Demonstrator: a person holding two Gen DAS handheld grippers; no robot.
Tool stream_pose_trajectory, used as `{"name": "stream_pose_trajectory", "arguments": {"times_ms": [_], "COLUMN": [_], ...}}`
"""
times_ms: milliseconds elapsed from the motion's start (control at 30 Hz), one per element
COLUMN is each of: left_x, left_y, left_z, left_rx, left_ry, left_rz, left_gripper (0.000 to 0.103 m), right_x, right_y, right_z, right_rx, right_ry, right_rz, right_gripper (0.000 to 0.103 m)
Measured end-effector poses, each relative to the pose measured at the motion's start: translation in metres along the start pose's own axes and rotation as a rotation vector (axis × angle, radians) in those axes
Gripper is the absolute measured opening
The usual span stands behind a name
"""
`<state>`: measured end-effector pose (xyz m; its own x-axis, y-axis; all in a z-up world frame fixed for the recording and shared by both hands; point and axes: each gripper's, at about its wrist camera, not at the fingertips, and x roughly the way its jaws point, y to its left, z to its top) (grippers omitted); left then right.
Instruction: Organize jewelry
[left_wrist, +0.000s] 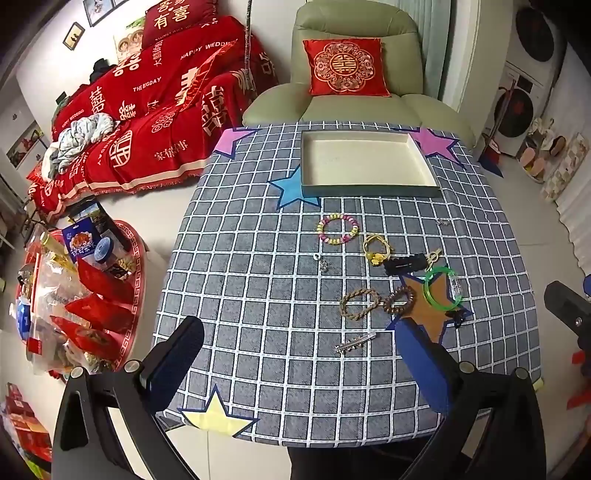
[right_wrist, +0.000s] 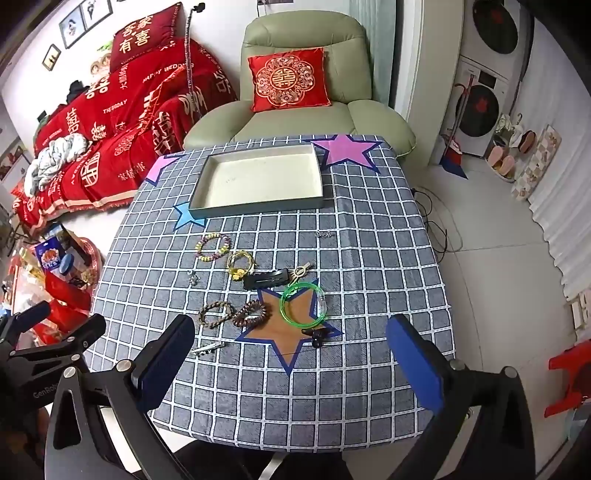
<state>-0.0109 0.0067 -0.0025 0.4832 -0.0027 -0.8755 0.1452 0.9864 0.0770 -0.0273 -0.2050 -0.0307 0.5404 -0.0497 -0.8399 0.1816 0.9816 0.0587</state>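
Note:
An empty shallow box (left_wrist: 365, 162) (right_wrist: 258, 181) sits at the far side of the checked tablecloth. Jewelry lies scattered mid-table: a pastel bead bracelet (left_wrist: 338, 229) (right_wrist: 213, 247), a yellow hair tie (left_wrist: 377, 248) (right_wrist: 241, 264), a black hair clip (left_wrist: 405, 264) (right_wrist: 266, 279), a green bangle (left_wrist: 441, 290) (right_wrist: 303, 305), two brown bead bracelets (left_wrist: 360, 303) (right_wrist: 217, 314) (left_wrist: 399, 298) (right_wrist: 252, 314), a silver clip (left_wrist: 355, 343) (right_wrist: 207, 348). My left gripper (left_wrist: 299, 354) and right gripper (right_wrist: 291, 354) are open and empty, above the near table edge.
A green armchair (left_wrist: 354, 74) with a red cushion stands behind the table. A red-covered sofa (left_wrist: 147, 122) and a cluttered low red table (left_wrist: 74, 295) are to the left. A red stool (right_wrist: 569, 376) stands on the floor at the right.

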Motion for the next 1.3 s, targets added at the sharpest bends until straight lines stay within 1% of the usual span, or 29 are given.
{"name": "stream_pose_trajectory", "arguments": {"times_ms": [233,533,1300], "left_x": [-0.005,-0.007,-0.006], "left_y": [-0.001,-0.002,-0.001], "left_z": [0.000,0.002,0.002], "left_rx": [0.002,0.002,0.000], "left_ry": [-0.013,-0.023,-0.019], "left_rz": [-0.010,-0.014,-0.011], "left_gripper": [0.103,0.103,0.103], "right_x": [-0.009,-0.011,-0.011], "right_y": [0.001,0.003,0.004], "right_z": [0.000,0.001,0.007], "right_rx": [-0.005,-0.009,-0.008], "right_ry": [-0.025,-0.029,-0.030], "right_rz": [0.003,0.004,0.004], "right_gripper": [0.103,0.103,0.103]}}
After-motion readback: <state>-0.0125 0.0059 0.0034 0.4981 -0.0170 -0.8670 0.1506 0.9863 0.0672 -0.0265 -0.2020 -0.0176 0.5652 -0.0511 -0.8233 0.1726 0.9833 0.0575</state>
